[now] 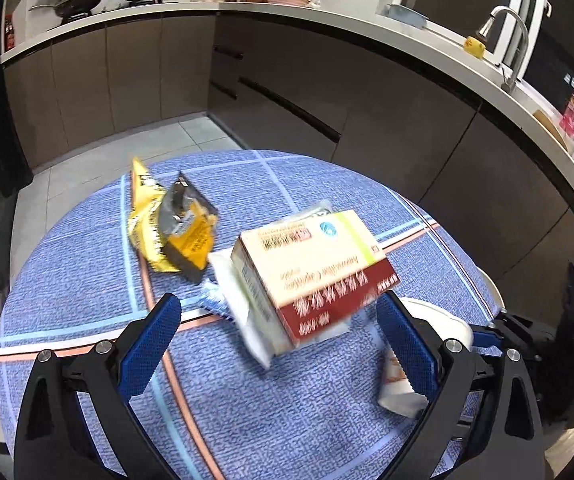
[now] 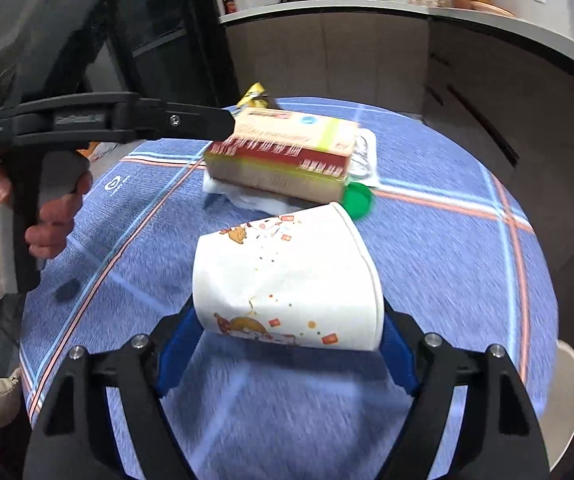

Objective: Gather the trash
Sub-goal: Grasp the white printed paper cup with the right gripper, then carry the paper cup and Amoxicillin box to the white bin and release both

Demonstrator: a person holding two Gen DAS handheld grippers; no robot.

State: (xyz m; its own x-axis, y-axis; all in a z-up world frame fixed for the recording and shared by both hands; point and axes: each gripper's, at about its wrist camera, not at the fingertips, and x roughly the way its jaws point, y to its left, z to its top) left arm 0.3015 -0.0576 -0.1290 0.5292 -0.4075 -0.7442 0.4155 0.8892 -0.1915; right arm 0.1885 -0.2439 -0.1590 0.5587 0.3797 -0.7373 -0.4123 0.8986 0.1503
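Right fingers (image 2: 287, 344) flank the tipped paper cup (image 2: 287, 276), grip unclear; left fingers (image 1: 283, 344) spread wide, empty.

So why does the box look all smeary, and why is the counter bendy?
Left wrist view: the box is smeared by motion blur, and the fisheye lens curves the counter. Right wrist view: the tablecloth is streaked, while the paper cup stays sharper.
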